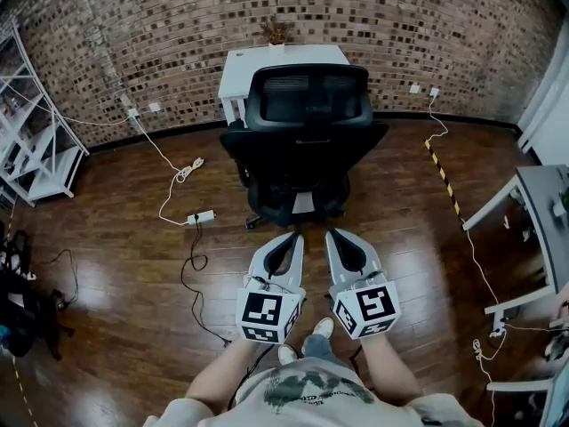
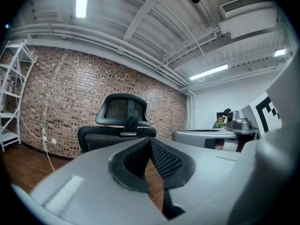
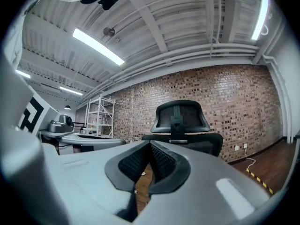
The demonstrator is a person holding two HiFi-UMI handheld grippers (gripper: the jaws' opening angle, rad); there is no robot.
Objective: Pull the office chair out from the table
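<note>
A black mesh office chair (image 1: 305,140) stands on the wooden floor, its back towards me, a little out from a small white table (image 1: 267,63) at the brick wall. My left gripper (image 1: 291,238) and right gripper (image 1: 340,236) are side by side just short of the chair's base, both shut on nothing and apart from the chair. In the left gripper view the chair (image 2: 123,123) rises beyond the closed jaws of the left gripper (image 2: 151,143). The right gripper view shows the chair (image 3: 183,125) ahead of the right gripper (image 3: 149,149).
White cables and a power strip (image 1: 201,216) lie on the floor left of the chair. A white metal shelf (image 1: 36,140) stands at the far left. Another grey desk (image 1: 542,212) is on the right, with a yellow-black floor strip (image 1: 443,176) beside it.
</note>
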